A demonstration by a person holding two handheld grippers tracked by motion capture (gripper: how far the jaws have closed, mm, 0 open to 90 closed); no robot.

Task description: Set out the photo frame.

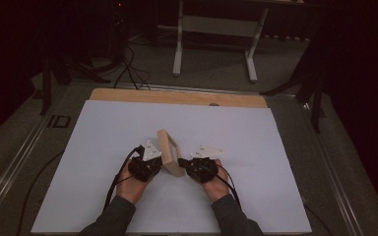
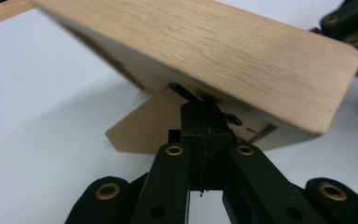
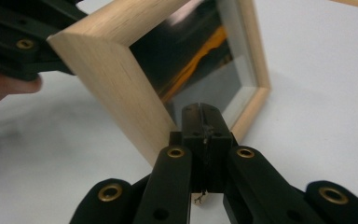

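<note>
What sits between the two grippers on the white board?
The wooden picture frame stands between the left gripper and right gripper, propped on its back stand; the high view shows it.

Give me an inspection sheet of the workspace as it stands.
Surface: white board on a wooden table.
Job's things: wooden picture frame standing tilted at mid-board, its cardboard stand folded out behind; glass front faces the right gripper.
Clutter: nothing seen on the board.
Grippers: left gripper at the frame's back, jaws shut; right gripper at its front, jaws shut. Whether either touches the frame, I cannot tell.
Cables: one trails from each gripper along the forearms; more lie on the floor.
Surroundings: dark room, white desk legs beyond.
</note>
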